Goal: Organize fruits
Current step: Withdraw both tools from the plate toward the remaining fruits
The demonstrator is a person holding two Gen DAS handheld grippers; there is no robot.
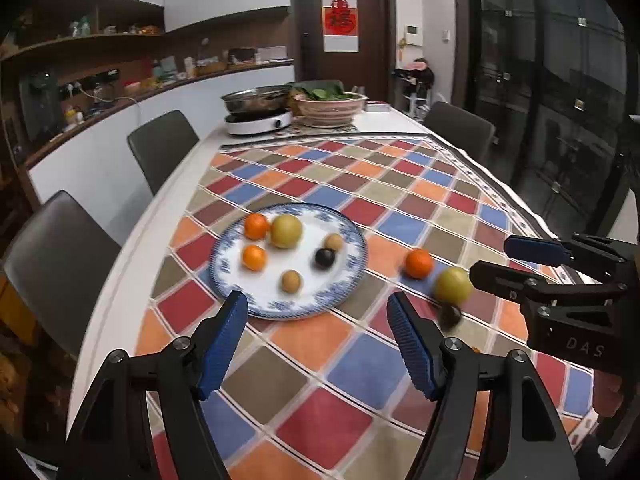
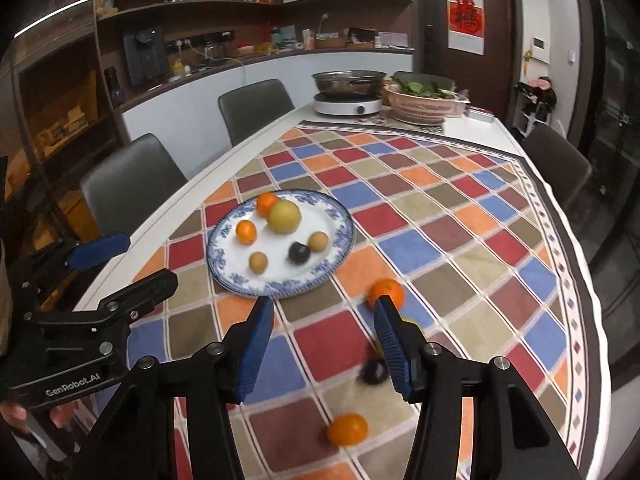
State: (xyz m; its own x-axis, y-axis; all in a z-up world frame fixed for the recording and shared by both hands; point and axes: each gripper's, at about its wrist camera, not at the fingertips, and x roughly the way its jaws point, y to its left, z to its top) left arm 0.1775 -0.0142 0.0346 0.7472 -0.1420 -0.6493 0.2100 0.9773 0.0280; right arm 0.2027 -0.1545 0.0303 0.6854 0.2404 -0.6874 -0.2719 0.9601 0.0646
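Observation:
A blue-rimmed white plate (image 1: 224, 248) (image 2: 340, 248) lies on the chequered cloth and holds several fruits: two oranges, a yellow-green one, two small brown ones and a dark one. To its right on the cloth lie an orange (image 1: 419, 263) (image 2: 386, 290), a yellow-green fruit (image 1: 453, 285) and a dark fruit (image 1: 451, 316) (image 2: 374, 372). Another orange (image 2: 347, 429) lies nearer, between the right fingers. My left gripper (image 1: 316, 300) (image 2: 148, 258) hovers open and empty before the plate's near rim. My right gripper (image 2: 323, 304) (image 1: 492, 260) is also open and empty, above the loose fruits.
At the table's far end stand a steel pot on a white cooker (image 1: 258, 120) and a pink basket of greens (image 1: 328, 108). Grey chairs (image 1: 160, 148) (image 1: 60, 260) line the left edge, and another chair (image 1: 460, 124) stands at the far right.

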